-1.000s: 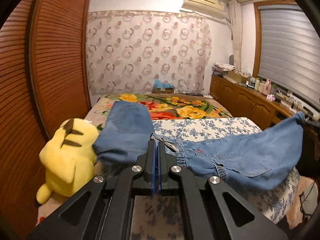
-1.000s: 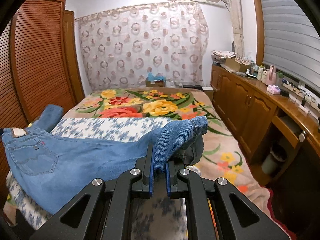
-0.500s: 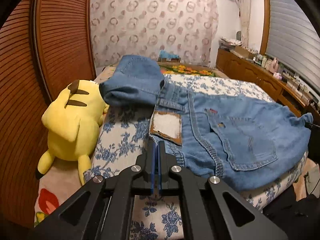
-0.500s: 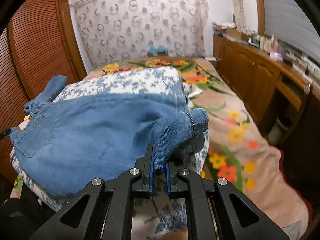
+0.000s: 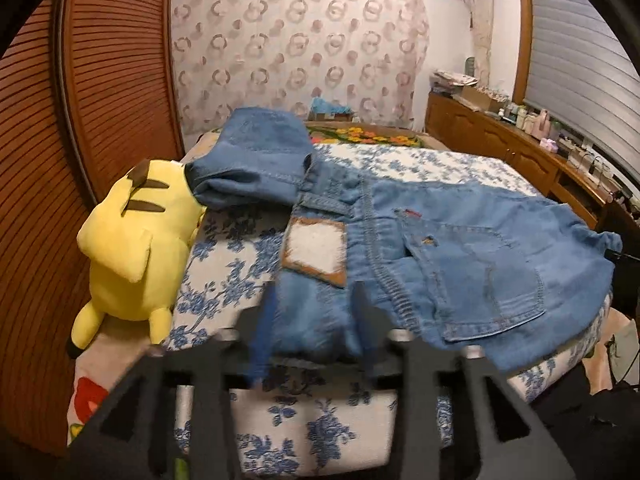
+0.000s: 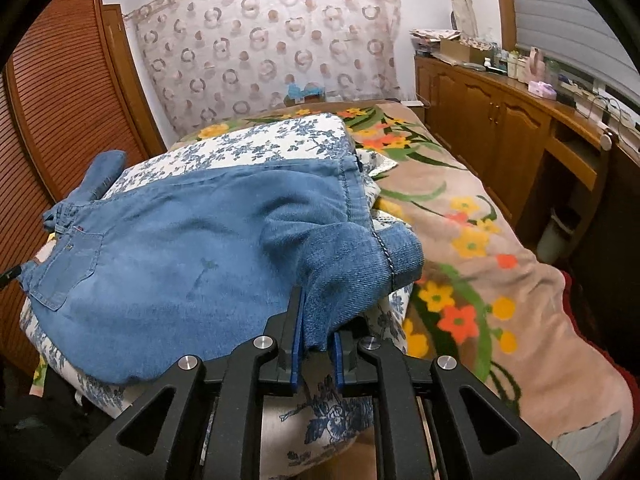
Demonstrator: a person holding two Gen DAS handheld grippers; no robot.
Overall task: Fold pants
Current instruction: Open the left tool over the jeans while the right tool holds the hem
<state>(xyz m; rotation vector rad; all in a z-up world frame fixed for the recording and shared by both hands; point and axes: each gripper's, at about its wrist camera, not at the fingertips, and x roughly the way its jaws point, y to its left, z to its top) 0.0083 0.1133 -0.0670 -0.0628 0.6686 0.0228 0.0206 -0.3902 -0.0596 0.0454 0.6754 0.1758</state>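
Blue jeans [image 5: 440, 248] lie spread across a blue-flowered white quilt [image 5: 224, 264] on the bed, back pocket and waist patch facing up. One leg end is folded over at the far left. My left gripper [image 5: 312, 308] is blurred, its jaws opening; the waist edge of the denim lies loose between the fingers. In the right wrist view the jeans [image 6: 180, 256] stretch to the left, and my right gripper [image 6: 316, 332] is shut on a bunched fold of the leg end just above the quilt's corner.
A yellow plush toy [image 5: 136, 240] lies against the quilt's left side. A brown louvred door [image 5: 112, 80] stands close behind it. A flowered blanket [image 6: 480, 280] covers the bed to the right, and a wooden cabinet [image 6: 500, 128] runs along the right wall.
Both grippers have come down and the jeans, first hanging stretched between them, now rest on the quilt. The left jaws have parted off the waist; the right grip is unchanged.
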